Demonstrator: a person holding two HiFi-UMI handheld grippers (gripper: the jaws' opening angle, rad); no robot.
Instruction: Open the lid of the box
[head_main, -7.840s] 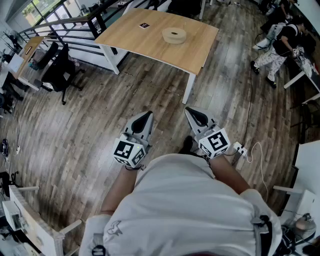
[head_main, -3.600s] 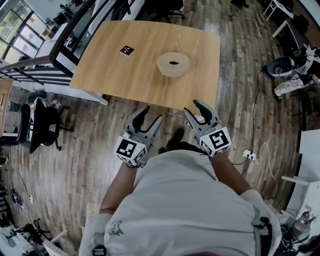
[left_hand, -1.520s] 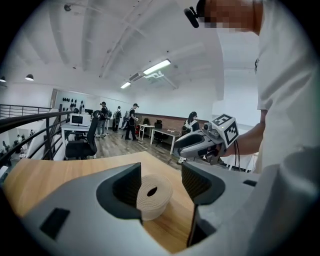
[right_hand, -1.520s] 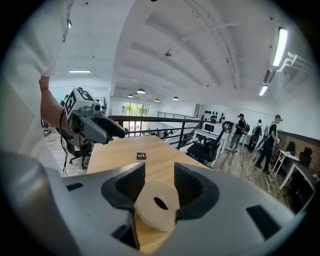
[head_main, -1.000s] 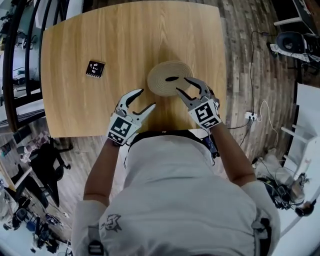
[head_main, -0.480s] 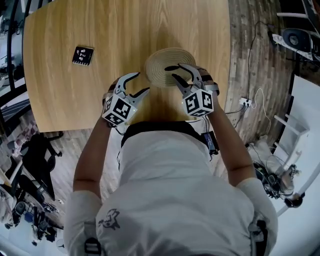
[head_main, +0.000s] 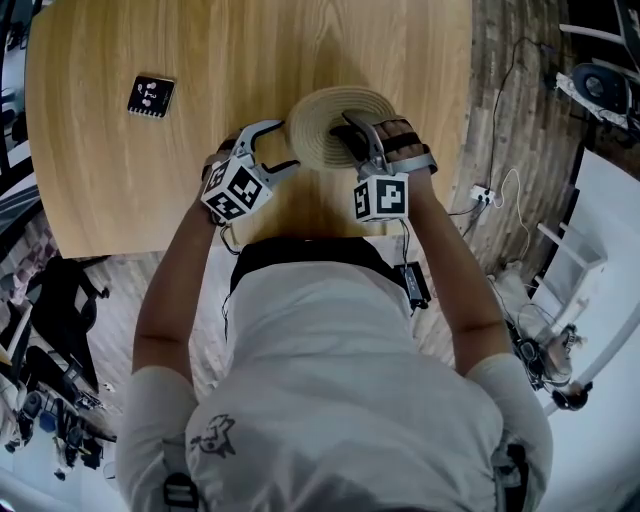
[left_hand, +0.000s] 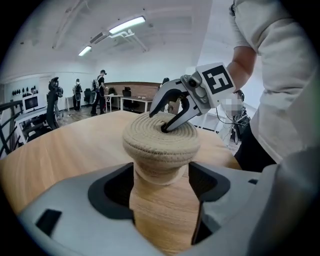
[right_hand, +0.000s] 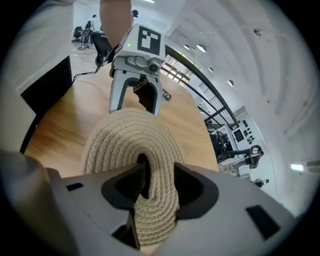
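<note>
A round woven rope box (head_main: 318, 128) stands on the wooden table (head_main: 150, 170), its coiled lid (right_hand: 131, 134) on, with a dark hole in the middle. My right gripper (head_main: 342, 128) reaches over the lid: one finger dips into the hole, the other stands outside the ring, and the rope band lies between the jaws. Those jaws have just been closing, but I see no firm squeeze. My left gripper (head_main: 285, 147) sits low at the box's left side, its jaws just opened wider, with the box wall (left_hand: 160, 172) straight ahead of the gap and untouched.
A small black marker card (head_main: 152, 96) lies on the table at the far left. The near table edge runs just below both grippers. A power strip with cables (head_main: 483, 193) lies on the floor to the right. People stand far off in the room (left_hand: 101, 90).
Both grippers have come down and in toward the box. The right one rolled and settled on the lid with a finger in the hole; the left closed in on the box's side.
</note>
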